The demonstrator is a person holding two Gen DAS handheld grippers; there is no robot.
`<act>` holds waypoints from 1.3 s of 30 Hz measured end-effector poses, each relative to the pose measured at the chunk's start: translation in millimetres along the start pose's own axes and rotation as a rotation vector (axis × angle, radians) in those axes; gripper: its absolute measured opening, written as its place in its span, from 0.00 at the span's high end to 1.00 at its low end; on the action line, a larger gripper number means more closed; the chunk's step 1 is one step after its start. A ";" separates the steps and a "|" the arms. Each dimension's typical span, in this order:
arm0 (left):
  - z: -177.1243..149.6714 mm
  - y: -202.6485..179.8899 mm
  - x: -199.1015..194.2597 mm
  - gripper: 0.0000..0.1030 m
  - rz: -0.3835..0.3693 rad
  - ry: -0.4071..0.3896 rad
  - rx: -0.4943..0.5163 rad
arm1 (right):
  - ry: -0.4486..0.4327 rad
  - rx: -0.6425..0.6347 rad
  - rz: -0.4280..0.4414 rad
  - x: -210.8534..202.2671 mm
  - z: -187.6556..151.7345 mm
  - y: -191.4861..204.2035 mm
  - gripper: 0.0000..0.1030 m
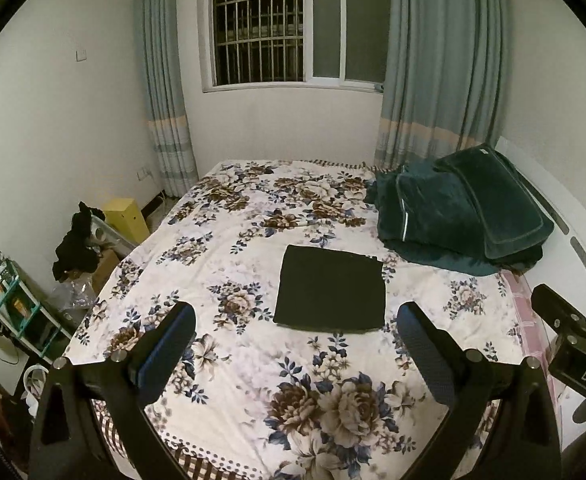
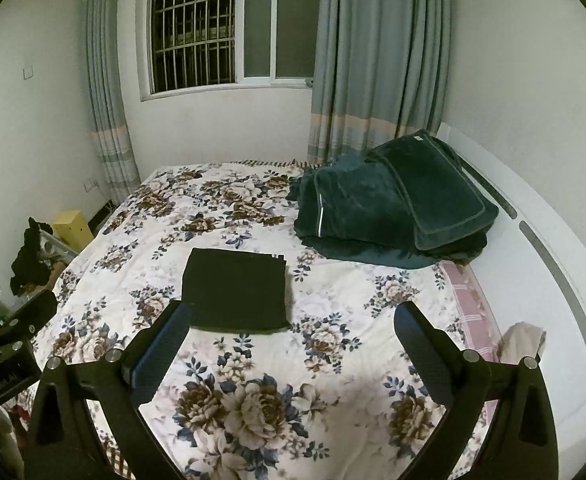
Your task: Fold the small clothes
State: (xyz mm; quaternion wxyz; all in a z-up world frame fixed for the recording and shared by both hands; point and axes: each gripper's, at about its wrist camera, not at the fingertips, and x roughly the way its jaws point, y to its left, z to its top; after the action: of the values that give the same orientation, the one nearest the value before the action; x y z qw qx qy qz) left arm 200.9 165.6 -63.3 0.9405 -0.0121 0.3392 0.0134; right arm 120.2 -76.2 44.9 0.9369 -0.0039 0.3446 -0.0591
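Observation:
A small black garment (image 1: 331,290) lies folded into a flat rectangle on the floral bedspread (image 1: 253,360). It also shows in the right wrist view (image 2: 235,290). My left gripper (image 1: 296,316) is open and empty, held above the bed just short of the garment's near edge. My right gripper (image 2: 293,316) is open and empty, to the right of the garment, its left fingertip (image 2: 181,314) over the garment's near left corner. The right gripper's body shows at the right edge of the left wrist view (image 1: 573,336).
A folded dark green blanket (image 1: 461,212) lies at the bed's far right by the white headboard (image 2: 553,280). A shelf with clutter (image 1: 13,304), dark clothes (image 1: 75,244) and a yellow box (image 1: 127,216) stand left of the bed. A window and curtains are behind.

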 end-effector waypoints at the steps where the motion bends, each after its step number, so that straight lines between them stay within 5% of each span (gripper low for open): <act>1: 0.0 0.6 -1.0 0.00 0.001 -0.002 0.000 | -0.001 0.000 0.002 -0.7 0.5 0.0 0.00; 39: -2.1 -0.5 -7.0 0.00 0.009 -0.002 -0.006 | 0.017 -0.023 0.054 11.3 9.1 1.7 0.00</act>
State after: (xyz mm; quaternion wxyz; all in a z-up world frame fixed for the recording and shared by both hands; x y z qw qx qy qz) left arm 194.3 164.9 -60.5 0.9408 -0.0136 0.3382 0.0187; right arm 134.8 -76.1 44.4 0.9351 -0.0047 0.3531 -0.0299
